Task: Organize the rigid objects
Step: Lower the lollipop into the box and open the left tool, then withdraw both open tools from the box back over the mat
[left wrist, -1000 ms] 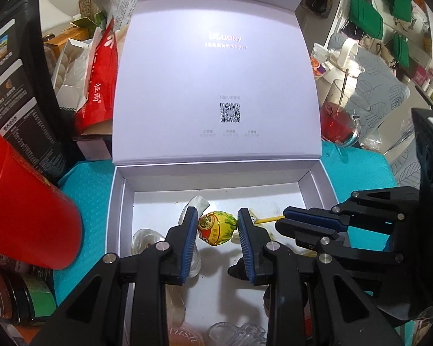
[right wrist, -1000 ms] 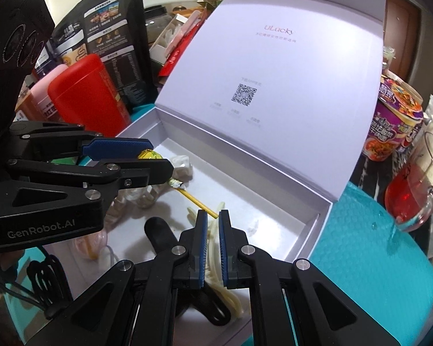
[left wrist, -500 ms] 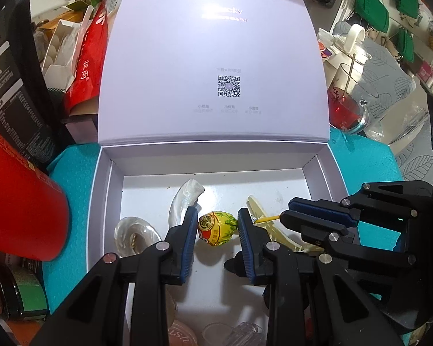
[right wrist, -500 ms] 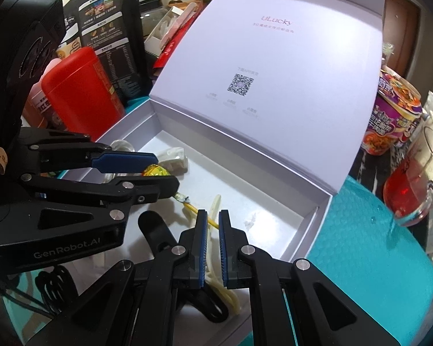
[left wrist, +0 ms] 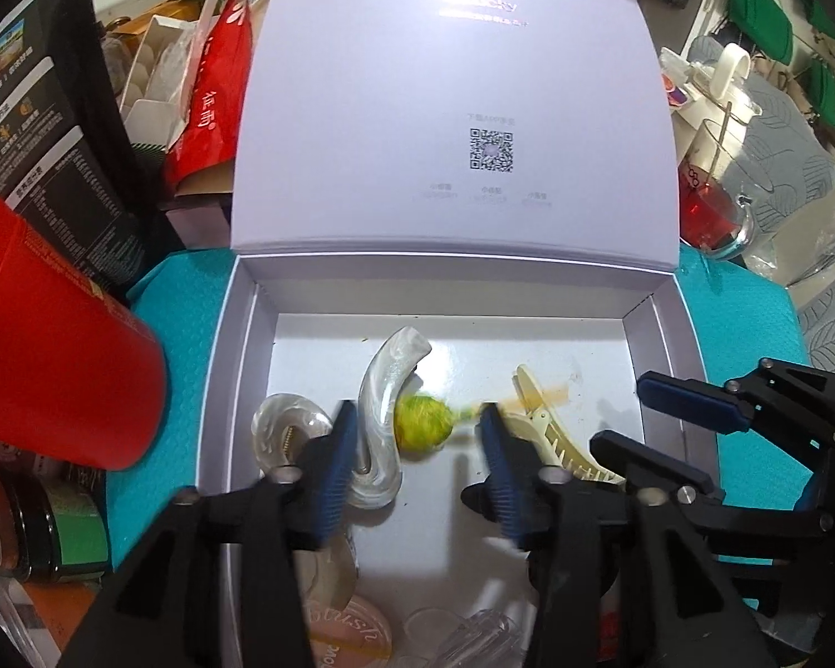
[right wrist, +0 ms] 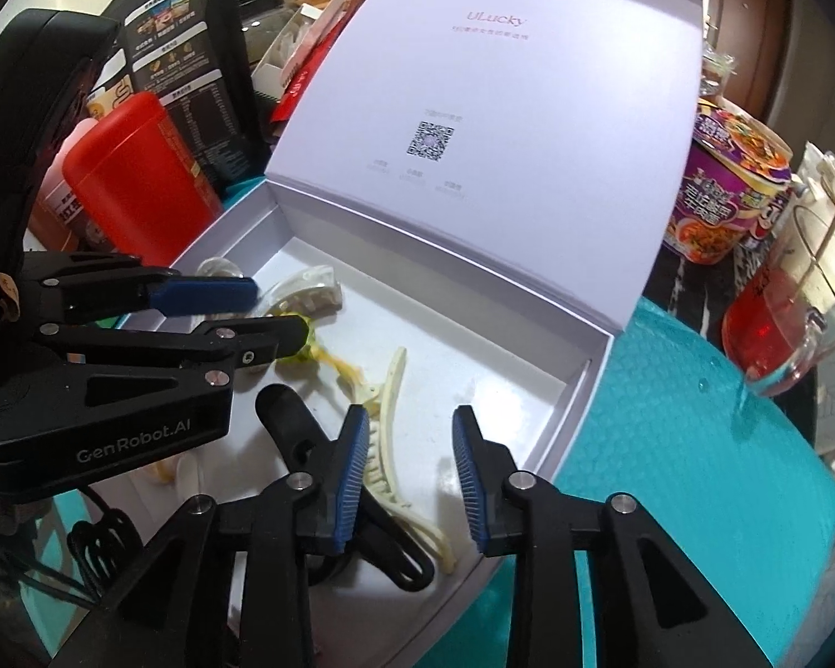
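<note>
A white box point(left wrist: 225, 367) with its lid point(left wrist: 451, 111) raised stands on a teal mat. Inside it lie a green-yellow lollipop point(left wrist: 422, 424), pearly hair clips point(left wrist: 381, 389), a cream hair claw point(left wrist: 551, 434) and other small items. My left gripper point(left wrist: 417, 456) is open, and the lollipop lies blurred between its fingers on the box floor. My right gripper point(right wrist: 412, 462) is open just above the cream hair claw point(right wrist: 387, 389) and a black clip point(right wrist: 289, 417). The left gripper point(right wrist: 250, 312) also shows in the right wrist view.
A red canister point(left wrist: 44, 334) stands left of the box, with dark snack bags point(left wrist: 39, 128) and a red packet point(left wrist: 211, 89) behind. A glass mug of red drink point(right wrist: 774, 323) and a noodle cup point(right wrist: 729, 189) stand to the right. The teal mat point(right wrist: 673, 445) lies under the box.
My left gripper opened and let go of the lollipop, which dropped to the box floor. My right gripper opened from shut. Both moved slightly toward the box.
</note>
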`<state>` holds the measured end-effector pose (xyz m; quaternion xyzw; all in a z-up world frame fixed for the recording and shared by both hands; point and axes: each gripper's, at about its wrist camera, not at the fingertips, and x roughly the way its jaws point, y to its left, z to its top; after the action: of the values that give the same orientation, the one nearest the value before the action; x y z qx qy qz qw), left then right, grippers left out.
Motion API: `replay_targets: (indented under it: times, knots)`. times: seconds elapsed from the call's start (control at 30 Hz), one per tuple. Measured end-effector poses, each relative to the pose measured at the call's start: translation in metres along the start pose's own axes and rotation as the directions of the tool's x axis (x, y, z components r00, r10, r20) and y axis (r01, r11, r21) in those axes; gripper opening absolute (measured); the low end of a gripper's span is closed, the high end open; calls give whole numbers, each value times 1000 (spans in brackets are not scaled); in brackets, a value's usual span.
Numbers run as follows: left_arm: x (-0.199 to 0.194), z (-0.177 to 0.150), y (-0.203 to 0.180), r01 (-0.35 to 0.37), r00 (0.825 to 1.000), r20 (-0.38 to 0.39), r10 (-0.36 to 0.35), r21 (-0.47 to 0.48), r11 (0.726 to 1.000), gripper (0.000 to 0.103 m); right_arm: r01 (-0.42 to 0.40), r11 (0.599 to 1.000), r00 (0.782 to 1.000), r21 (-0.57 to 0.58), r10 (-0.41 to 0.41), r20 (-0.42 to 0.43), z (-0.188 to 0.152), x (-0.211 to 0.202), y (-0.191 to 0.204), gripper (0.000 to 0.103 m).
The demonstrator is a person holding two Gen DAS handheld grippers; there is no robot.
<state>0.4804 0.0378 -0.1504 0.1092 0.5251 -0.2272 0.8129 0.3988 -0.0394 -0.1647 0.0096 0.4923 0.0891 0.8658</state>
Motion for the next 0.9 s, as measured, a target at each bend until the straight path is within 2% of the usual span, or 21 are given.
replay_targets:
  times: [0.03, 0.1, 0.17, 0.7, 0.8, 0.9]
  knots:
    - [-1, -1, 1, -1, 1000, 2, 1, -3, 1000, 85, 2, 1000, 1000, 2, -2, -1, 0, -1, 0, 36]
    - [-6, -3, 2, -6, 1000, 17, 7, -11, 1000, 92, 3, 1000, 1000, 11, -3, -3, -2, -3, -2, 37]
    - [-9, -6, 4, -16, 1000, 15, 16, -14, 1000, 92, 11, 1000, 1000, 17, -11, -5, -3, -6, -3, 42]
    - [-40, -9, 11, -47, 998, 42, 49, -36, 998, 92, 21, 999, 1000, 34, -21, -20, 3, -14, 1, 43]
    - [-54, -8, 12, -62, 995, 70, 65, -43, 997, 92, 25, 999, 1000, 31, -25, -3, 5, -24, 3, 51]
    - [-68, -8, 13, -70, 993, 92, 74, -44, 997, 92, 32, 999, 999, 24, -33, 27, 10, -39, 6, 52]
